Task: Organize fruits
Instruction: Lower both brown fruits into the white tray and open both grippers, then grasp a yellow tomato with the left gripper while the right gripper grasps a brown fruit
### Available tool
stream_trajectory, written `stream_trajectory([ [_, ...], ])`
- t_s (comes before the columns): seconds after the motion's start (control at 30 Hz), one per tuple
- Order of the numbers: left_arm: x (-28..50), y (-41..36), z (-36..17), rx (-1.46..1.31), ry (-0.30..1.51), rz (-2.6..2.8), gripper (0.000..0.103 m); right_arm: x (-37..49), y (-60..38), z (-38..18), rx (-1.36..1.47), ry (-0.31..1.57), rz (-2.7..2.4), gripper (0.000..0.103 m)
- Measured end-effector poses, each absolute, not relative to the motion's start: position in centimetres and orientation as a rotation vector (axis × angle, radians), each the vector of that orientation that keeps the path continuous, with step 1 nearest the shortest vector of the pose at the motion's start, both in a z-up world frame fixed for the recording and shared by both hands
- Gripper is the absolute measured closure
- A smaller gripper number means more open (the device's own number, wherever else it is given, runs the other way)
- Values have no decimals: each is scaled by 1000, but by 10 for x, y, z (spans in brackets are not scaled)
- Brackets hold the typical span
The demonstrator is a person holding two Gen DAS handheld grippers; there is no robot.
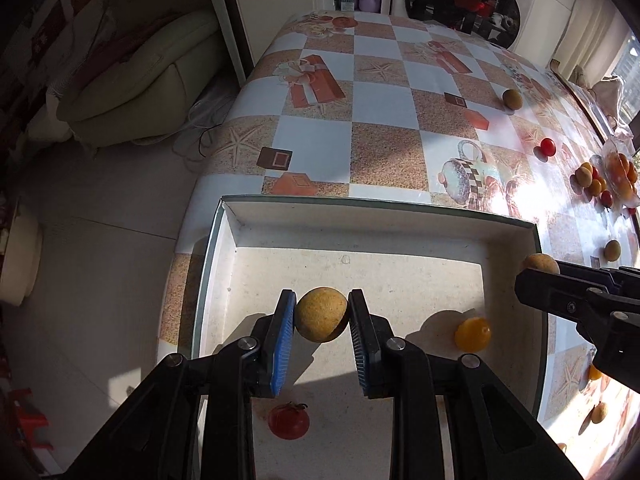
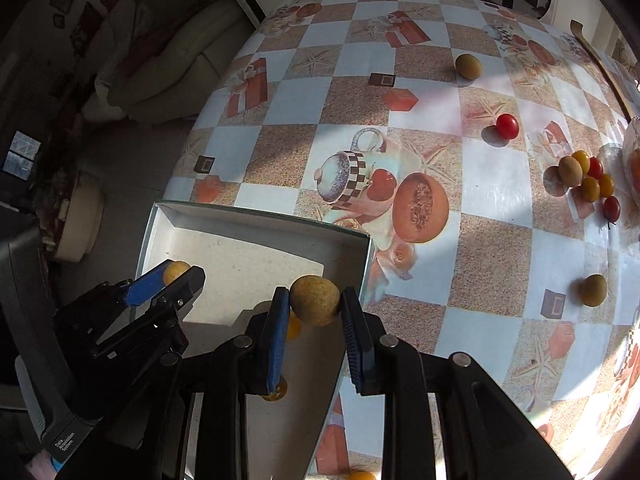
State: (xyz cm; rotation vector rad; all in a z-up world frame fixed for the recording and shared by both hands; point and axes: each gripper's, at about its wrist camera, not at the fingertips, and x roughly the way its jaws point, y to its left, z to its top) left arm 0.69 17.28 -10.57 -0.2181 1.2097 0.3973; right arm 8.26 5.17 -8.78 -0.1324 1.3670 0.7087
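My left gripper (image 1: 322,316) is shut on a tan round fruit (image 1: 320,314) and holds it above the white box (image 1: 376,220). In the box lie a red tomato (image 1: 289,420) and a yellow tomato (image 1: 473,334). My right gripper (image 2: 314,306) is shut on another tan round fruit (image 2: 315,300) over the box's right wall (image 2: 366,256); it shows in the left wrist view (image 1: 540,266) at the box's right edge. The left gripper shows in the right wrist view (image 2: 176,276) with its fruit.
Loose fruits lie on the patterned tablecloth: a tan fruit (image 2: 469,66), a red tomato (image 2: 507,126), a tan fruit (image 2: 593,290), and a cluster (image 2: 588,180) beside a clear bowl (image 1: 620,168). The table's left edge drops to the floor; a sofa (image 1: 140,80) stands beyond.
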Motion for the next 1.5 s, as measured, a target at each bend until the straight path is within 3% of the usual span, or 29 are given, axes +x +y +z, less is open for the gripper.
stream_trajectory([
  [0.7,12,179,-120,-184,1219,396,74,79,83,-119,-297,1382,702,74],
  [0.73,12,179,-120,-170,1218,409,66,77,86,-120,-302,1381,707,74],
  [0.77,11,179,-120,-163,1217,417,41,76,87,-120,-304,1381,709,74],
  [0.8,9,180,-119,-166,1206,422,31,76,86,-120,-306,1381,711,74],
  [0.9,7,181,-116,-167,1189,419,29,72,82,-111,-294,1357,716,73],
  [0.97,7,181,-117,-171,1198,416,29,69,77,-102,-275,1334,731,67],
  [1.03,7,180,-116,-182,1197,410,29,68,70,-92,-250,1311,747,44],
  [1.17,5,174,-109,-167,1189,405,29,63,55,-72,-227,1259,742,23],
  [1.5,2,127,-87,-108,1195,300,29,60,-35,-67,-158,1301,604,21],
])
